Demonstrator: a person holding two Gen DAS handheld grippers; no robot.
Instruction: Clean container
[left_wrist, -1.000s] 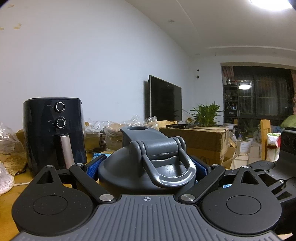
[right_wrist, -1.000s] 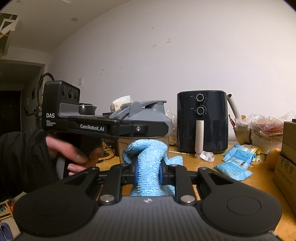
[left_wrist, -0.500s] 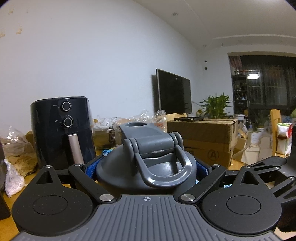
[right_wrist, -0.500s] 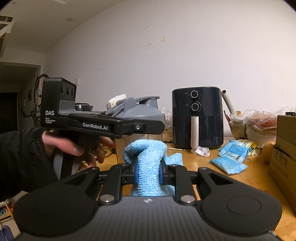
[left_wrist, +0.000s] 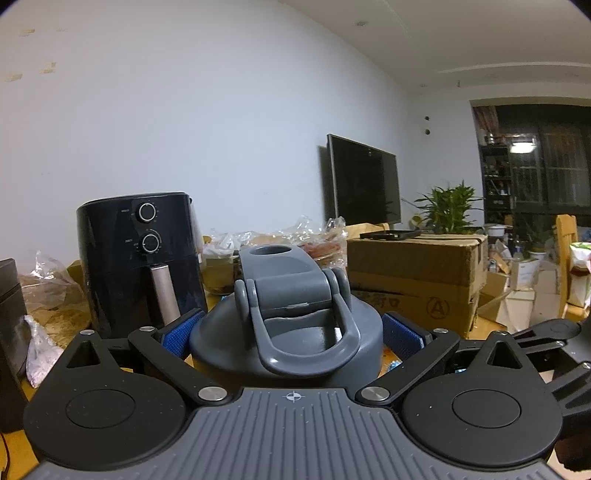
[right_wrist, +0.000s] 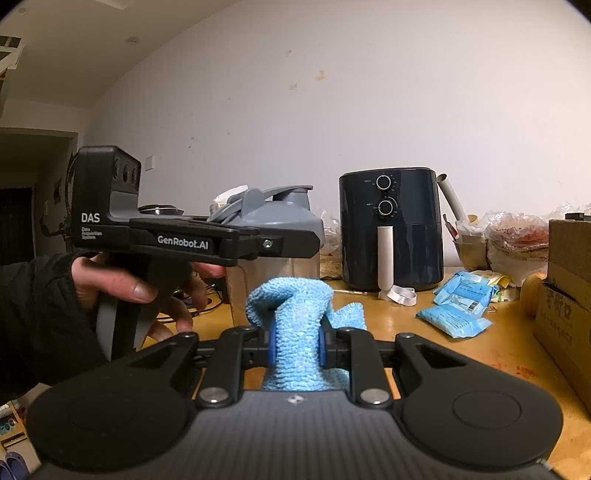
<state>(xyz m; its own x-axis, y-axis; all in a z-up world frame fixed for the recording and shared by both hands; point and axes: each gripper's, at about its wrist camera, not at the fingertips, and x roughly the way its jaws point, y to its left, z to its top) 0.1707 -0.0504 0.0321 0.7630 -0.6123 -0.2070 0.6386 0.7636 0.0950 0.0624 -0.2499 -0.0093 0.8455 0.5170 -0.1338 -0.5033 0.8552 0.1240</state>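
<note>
In the left wrist view the container's grey lid (left_wrist: 291, 325), with a loop handle and a round spout, fills the space between the blue pads (left_wrist: 181, 326) of my left gripper (left_wrist: 291, 334), which is shut on it. The right wrist view shows that same container (right_wrist: 275, 269), steel-bodied under the grey lid, held upright over the table by the left gripper (right_wrist: 258, 245) in a person's hand (right_wrist: 122, 284). My right gripper (right_wrist: 295, 341) is shut on a light blue cloth (right_wrist: 295, 314), which bunches up just in front of the container's lower body.
A black air fryer (right_wrist: 391, 229) stands at the back of the wooden table (right_wrist: 424, 343), also seen as the air fryer (left_wrist: 140, 258) on the left. Blue packets (right_wrist: 458, 306), plastic bags and a cardboard box (right_wrist: 569, 295) lie to the right. The box (left_wrist: 413, 273) and a TV (left_wrist: 362, 184) lie beyond.
The left gripper has swung a little with the container, so the air fryer and TV have slid right in its view. The right gripper keeps its hold on the cloth.
</note>
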